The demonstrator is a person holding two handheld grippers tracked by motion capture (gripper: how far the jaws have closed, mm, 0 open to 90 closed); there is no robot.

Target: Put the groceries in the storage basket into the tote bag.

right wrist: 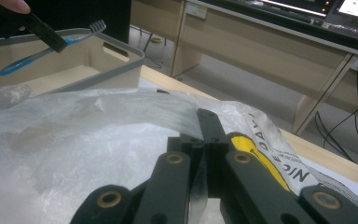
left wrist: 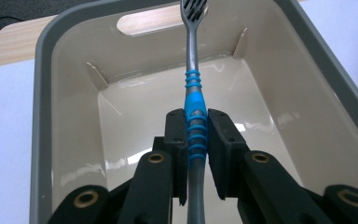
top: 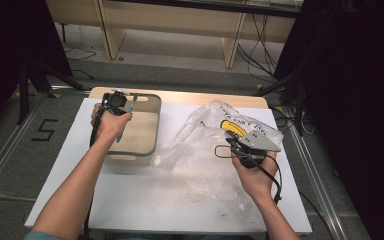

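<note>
Toothbrush [left wrist: 195, 107] clamped between the jaws of the left hand-held gripper [left wrist: 196, 122], pinched at the blue ribbed part of the grey handle. Runs straight out from between the jaws in the left gripper view, bristle head farthest away, near the far wall of the bin [left wrist: 70, 93]. Hangs above the bin's beige floor, not touching it. Tail of the handle passes back under the jaws, toward the camera.

Seen from the high view: toothbrush [top: 127, 117] slanted, head up by the far grey rim of the bin [top: 156, 125], blue tail low beside the person's left hand [top: 111, 122]. Left hand-held gripper [top: 122, 102] over the bin's left far corner.

Nearer on the desk [top: 130, 200], to the right: plastic bag [top: 205, 150], clear and crumpled, with a yellow print and black lettering, touching the bin's right side. Right hand-held gripper [top: 230, 142] held in the right hand [top: 252, 172], jaws pressed together on a fold of the bag. Same grip in the right gripper view: right hand-held gripper [right wrist: 204, 140] shut on the film of the plastic bag [right wrist: 74, 140], yellow print just beyond the jaw tips.

Farther off in that view: bin [right wrist: 98, 70] behind the bag, toothbrush [right wrist: 51, 49] above it, tilted, head higher than tail, held by the other hand-held gripper [right wrist: 51, 37].
</note>
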